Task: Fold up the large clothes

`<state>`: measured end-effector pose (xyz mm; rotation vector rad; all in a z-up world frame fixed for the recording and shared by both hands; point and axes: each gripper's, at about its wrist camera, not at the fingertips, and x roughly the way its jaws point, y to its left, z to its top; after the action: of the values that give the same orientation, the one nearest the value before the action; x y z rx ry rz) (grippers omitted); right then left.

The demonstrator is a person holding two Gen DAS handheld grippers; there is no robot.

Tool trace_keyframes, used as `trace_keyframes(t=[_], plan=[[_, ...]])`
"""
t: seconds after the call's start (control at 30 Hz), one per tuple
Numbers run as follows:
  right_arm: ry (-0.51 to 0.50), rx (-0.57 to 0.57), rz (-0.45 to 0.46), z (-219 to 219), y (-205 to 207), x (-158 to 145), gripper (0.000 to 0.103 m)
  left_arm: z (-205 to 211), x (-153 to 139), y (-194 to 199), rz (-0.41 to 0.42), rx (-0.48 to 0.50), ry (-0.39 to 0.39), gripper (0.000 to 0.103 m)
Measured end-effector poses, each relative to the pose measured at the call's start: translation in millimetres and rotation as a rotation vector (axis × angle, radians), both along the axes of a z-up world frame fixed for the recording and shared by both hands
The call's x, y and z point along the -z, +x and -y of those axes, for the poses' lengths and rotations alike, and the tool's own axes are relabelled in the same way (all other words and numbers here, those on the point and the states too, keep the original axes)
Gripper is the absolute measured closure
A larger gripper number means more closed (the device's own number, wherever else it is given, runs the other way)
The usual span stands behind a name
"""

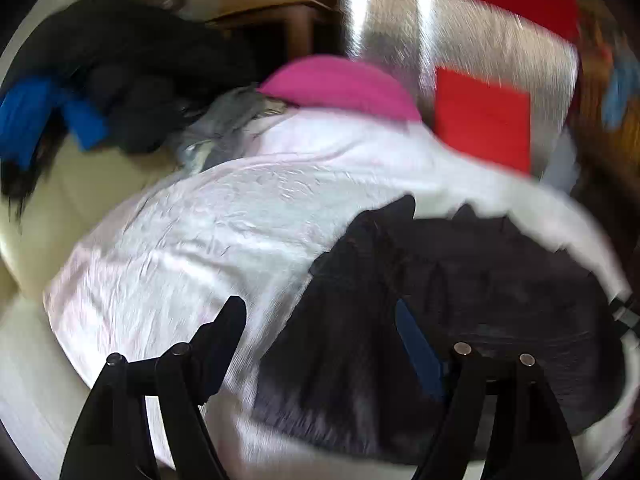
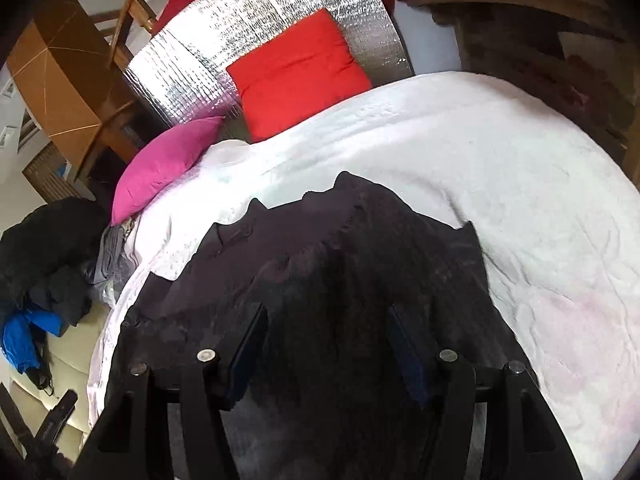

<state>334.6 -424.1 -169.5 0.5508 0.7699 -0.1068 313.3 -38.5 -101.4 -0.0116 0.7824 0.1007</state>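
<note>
Left gripper [image 1: 320, 320]: jaws spread wide, nothing pressed between them; the dark garment [image 1: 460, 292] is seen beyond and under the right-hand finger, the white bedcover [image 1: 180, 220] under the other. Right gripper [image 2: 326, 332]: jaws set at a middling width above the dark garment [image 2: 340, 248]; whether the pads pinch the cloth cannot be told, since black lies on black. Dark garment: laid flat on the near part of the bed, long axis running from the grippers away toward the pillows, far edge ending in several uneven points; cloth dark purple-black, matt, with soft folds and a seam or placket along its left side. Surface: white bedcover [image 2: 500, 160], crinkled, faintly pink in places. Farther off, at the head of the bed: a pink pillow [image 2: 164, 164] and a red pillow [image 2: 296, 72], the latter leaning on a silver quilted panel [image 2: 248, 12]. Left of the bed: a heap of dark clothes [image 2: 44, 240] with a blue item [image 2: 20, 340], on a cream seat. Beyond: brown wooden furniture [image 2: 60, 68].
</note>
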Motion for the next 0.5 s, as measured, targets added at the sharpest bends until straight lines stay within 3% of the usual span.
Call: trace_keyframes(t=[0.17,0.27,0.37,0.5], plan=[[-0.005,0.018,-0.057,14,37,19,0.043,18,67,44,-0.166,0.029,0.163,0.024],[0.019,0.024,-0.143,26,57,48,0.044,9,69,39,-0.129,0.014,0.126,0.018],[0.020,0.040,-0.141,26,55,42,0.044,8,69,40,-0.117,0.034,0.135,0.018],[0.036,0.048,-0.029,19,42,17,0.044,9,66,32,-0.089,0.047,0.138,0.018]])
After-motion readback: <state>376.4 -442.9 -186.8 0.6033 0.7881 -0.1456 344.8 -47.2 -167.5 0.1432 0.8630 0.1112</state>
